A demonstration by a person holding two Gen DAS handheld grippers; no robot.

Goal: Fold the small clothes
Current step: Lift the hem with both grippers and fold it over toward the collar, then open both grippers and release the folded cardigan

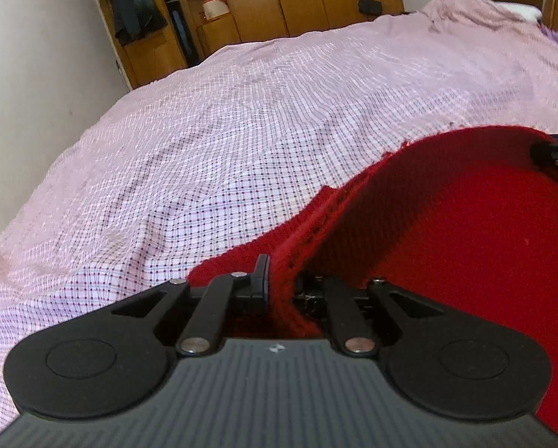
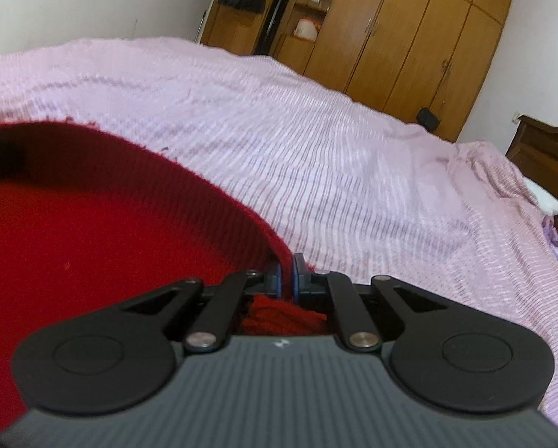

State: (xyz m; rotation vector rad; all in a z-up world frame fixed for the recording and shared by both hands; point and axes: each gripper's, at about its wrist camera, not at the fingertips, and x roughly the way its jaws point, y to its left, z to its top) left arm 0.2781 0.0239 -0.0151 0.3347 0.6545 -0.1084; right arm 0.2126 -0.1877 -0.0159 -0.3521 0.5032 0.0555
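The left claw (image 1: 279,280), at lower centre of its frame, is pinched on a ribbed edge of the red knit (image 1: 447,231). The right claw (image 2: 286,274), also at lower centre, is pressed together on another edge of the same knit. Between the two, the knit is held up as a sheet, filling the lower right of the left view and the lower left of the right view. Slippage is judged likely if the claws are pulled apart, since only thin edges are gripped; uneven lowering would give a skewed fold. Beyond lies the checked sheet (image 1: 211,142). A wardrobe (image 2: 409,37) is seen farthest, at upper right.
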